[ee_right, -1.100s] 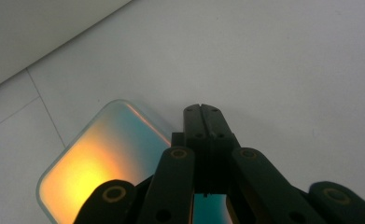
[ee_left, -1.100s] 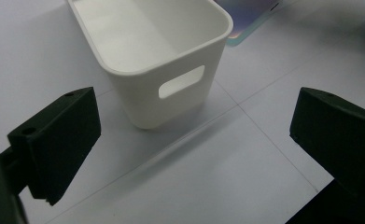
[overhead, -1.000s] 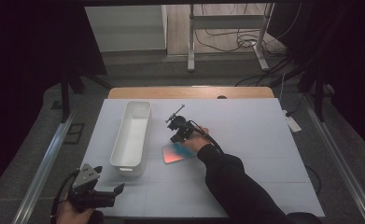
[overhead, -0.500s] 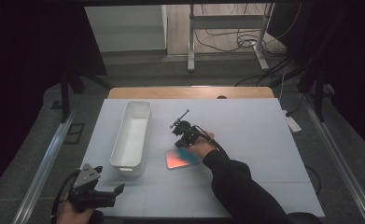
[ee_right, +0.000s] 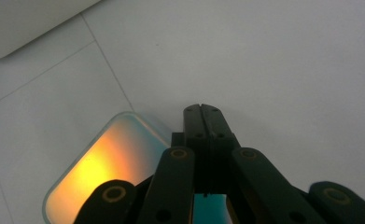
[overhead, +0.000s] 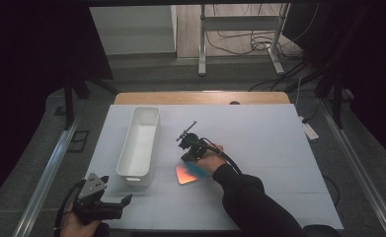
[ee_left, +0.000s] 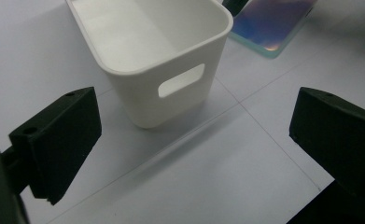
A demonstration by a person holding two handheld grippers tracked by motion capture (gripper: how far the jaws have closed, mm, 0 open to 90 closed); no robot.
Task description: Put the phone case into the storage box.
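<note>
Claw-wise, the right claw [ee_right: 201, 108] is pinching shut on the tile's [ee_right: 110, 158] edge; the left claw [ee_left: 189, 149] is gaping wide, idling near the bin [overhead: 140, 143]. On the worktop [overhead: 269, 143], the tile is lying just beside the bin. Judging by this, the pickup step is underway; lifting next is calling for a firm, level grip.

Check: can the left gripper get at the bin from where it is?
Probably yes. The left gripper is open and faces the bin's near end with its handle slot, with only bare table between them.
</note>
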